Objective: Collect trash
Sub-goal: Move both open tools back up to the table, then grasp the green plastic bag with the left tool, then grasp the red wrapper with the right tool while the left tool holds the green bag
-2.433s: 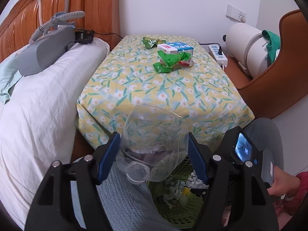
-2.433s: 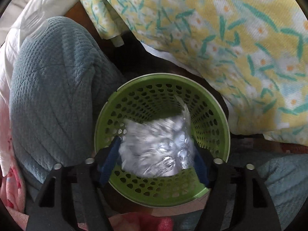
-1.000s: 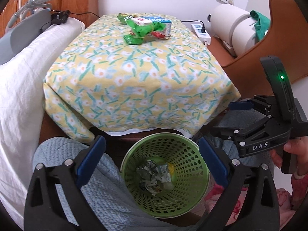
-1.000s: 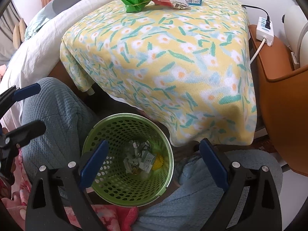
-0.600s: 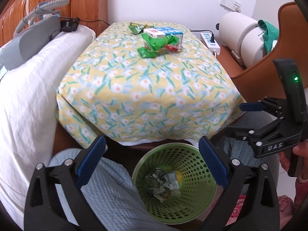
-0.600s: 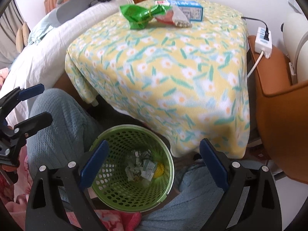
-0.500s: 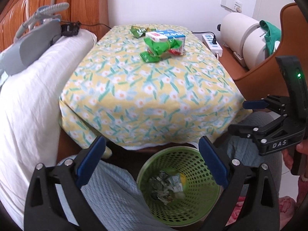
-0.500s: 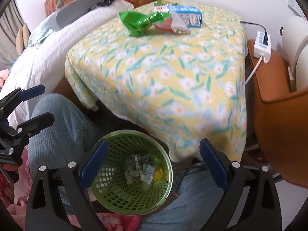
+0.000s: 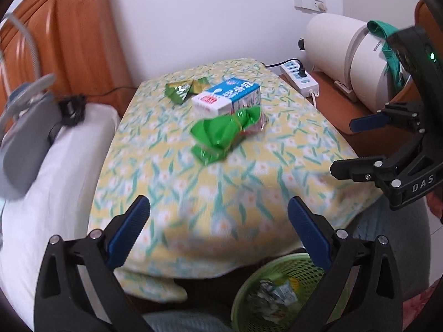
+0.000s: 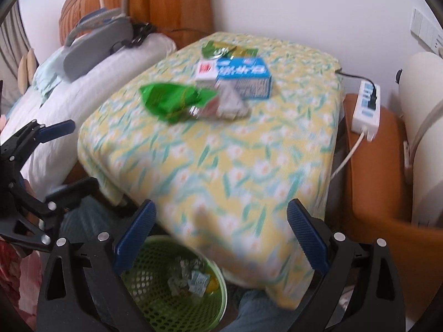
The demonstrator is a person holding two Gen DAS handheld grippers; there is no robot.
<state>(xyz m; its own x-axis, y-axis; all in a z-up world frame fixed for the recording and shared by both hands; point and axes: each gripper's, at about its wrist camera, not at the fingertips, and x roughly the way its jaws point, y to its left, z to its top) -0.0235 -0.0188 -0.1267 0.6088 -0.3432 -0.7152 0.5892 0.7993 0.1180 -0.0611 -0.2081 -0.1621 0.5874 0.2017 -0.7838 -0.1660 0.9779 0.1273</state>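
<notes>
While the flowered tablecloth (image 9: pixel 221 182) is covering the table, the green basket (image 10: pixel 177 304) is sitting below its near edge holding scraps; the milk carton (image 9: pixel 227 98) and green wrapper (image 9: pixel 221 135) are lying toward the far edge, and the left gripper (image 9: pixel 218 221) and right gripper (image 10: pixel 221 221) are both hanging spread and empty.

L gripper (image 9: pixel 218 221) + R gripper (image 10: pixel 221 221) both empty, jaws wide

Green basket (image 9: pixel 279 265) partly behind tablecloth (image 9: pixel 221 193)
</notes>
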